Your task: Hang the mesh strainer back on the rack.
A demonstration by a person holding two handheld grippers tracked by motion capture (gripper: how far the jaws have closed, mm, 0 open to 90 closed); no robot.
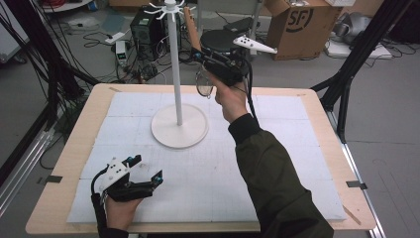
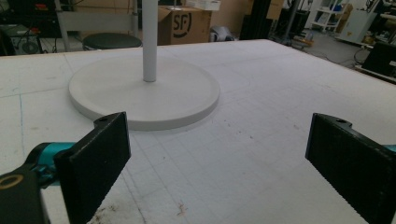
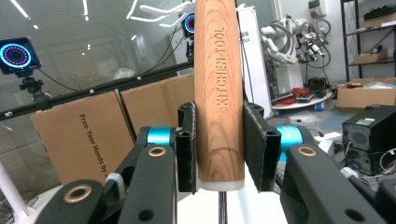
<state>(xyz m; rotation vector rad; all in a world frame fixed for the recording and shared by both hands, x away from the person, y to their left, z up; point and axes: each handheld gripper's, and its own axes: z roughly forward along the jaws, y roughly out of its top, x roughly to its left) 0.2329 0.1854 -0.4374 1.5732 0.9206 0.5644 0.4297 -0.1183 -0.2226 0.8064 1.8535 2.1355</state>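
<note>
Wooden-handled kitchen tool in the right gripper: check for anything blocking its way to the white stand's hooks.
Nothing visible blocks it. The right gripper holds the kitchen tool just right of the stand's pole, handle up near the hooks.

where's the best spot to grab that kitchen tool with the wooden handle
Likely the wooden handle, near its lower end, jaws closing on its two opposite sides. It is long, straight and fits between the pads. The right gripper already clamps it there, holding it up by the white stand.
</note>
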